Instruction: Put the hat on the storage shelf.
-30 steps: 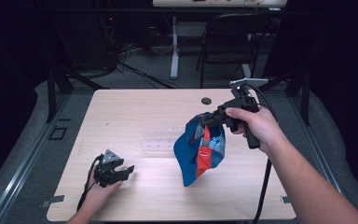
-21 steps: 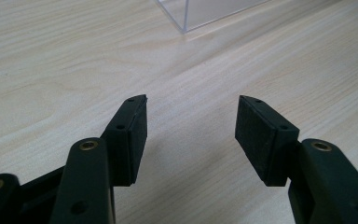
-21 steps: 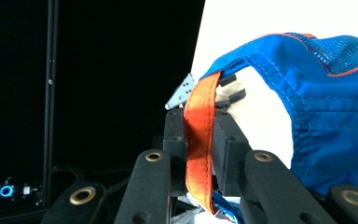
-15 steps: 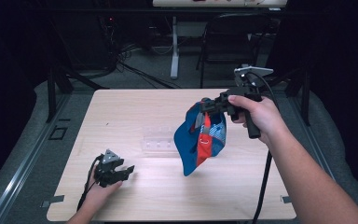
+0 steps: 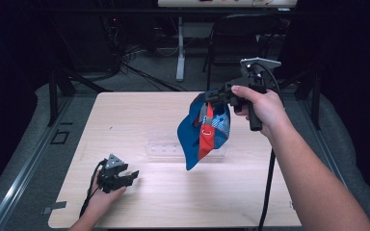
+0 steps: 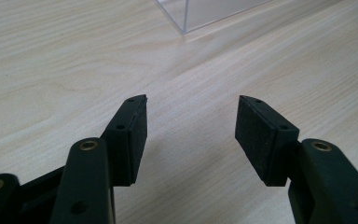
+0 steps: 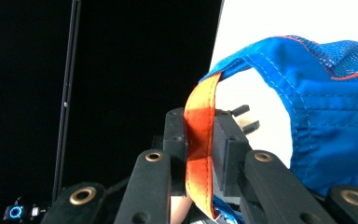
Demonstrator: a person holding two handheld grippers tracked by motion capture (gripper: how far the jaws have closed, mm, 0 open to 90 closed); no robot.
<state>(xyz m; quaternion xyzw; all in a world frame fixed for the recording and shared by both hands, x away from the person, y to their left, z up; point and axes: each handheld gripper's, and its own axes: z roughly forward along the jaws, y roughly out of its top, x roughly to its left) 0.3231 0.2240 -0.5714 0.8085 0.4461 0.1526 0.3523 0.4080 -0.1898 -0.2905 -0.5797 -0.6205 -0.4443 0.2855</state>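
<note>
Right gripper (image 7: pixel 199 135) pinches the cap's orange strap (image 7: pixel 199 140), its end hidden.

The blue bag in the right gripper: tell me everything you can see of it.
The blue bag looks like thin fabric with an orange strap, a patterned mesh-like panel and red-piped edging. It hangs limp in the air above the table, in front of a clear plastic box. The right gripper is shut on the strap; nothing else visibly touches it.

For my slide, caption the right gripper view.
Right gripper clamps the orange strap of a blue cap.
</note>
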